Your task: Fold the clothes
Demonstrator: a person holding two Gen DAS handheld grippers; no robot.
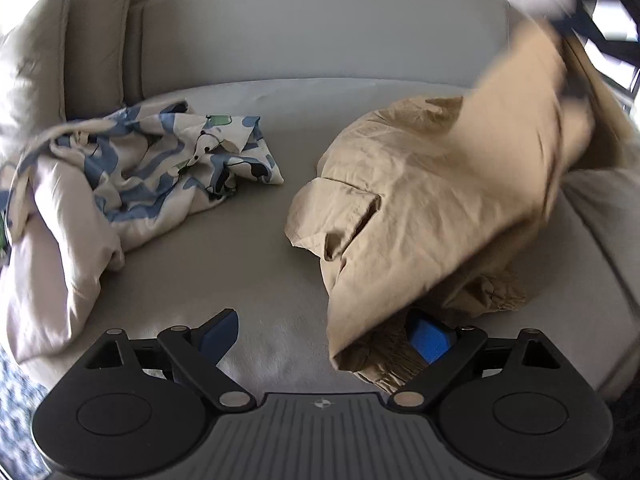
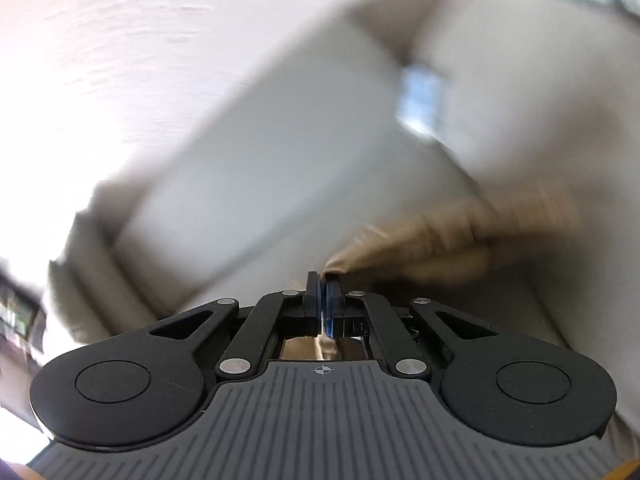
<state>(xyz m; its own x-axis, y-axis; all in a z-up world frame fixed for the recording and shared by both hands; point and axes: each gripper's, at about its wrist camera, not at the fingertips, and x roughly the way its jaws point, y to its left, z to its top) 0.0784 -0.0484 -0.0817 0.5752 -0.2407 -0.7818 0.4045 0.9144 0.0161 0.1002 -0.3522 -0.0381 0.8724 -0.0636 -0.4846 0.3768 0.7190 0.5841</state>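
A tan pair of trousers [image 1: 432,200] lies crumpled on the grey sofa seat [image 1: 224,264], with one end lifted up to the upper right. My left gripper [image 1: 324,340] is open low over the seat; its right finger [image 1: 430,338] sits under the tan cloth's near edge. My right gripper [image 2: 322,292] is shut on the tan trousers [image 2: 420,236] and holds that end in the air; this view is blurred. In the left wrist view the right gripper [image 1: 576,80] shows as a dark blur at the top of the raised cloth.
A blue-and-white patterned garment [image 1: 172,164] lies crumpled at the left of the seat, over a pale cloth [image 1: 60,248]. Beige cushions [image 1: 64,56] stand at the back left. The sofa backrest [image 1: 320,32] runs behind.
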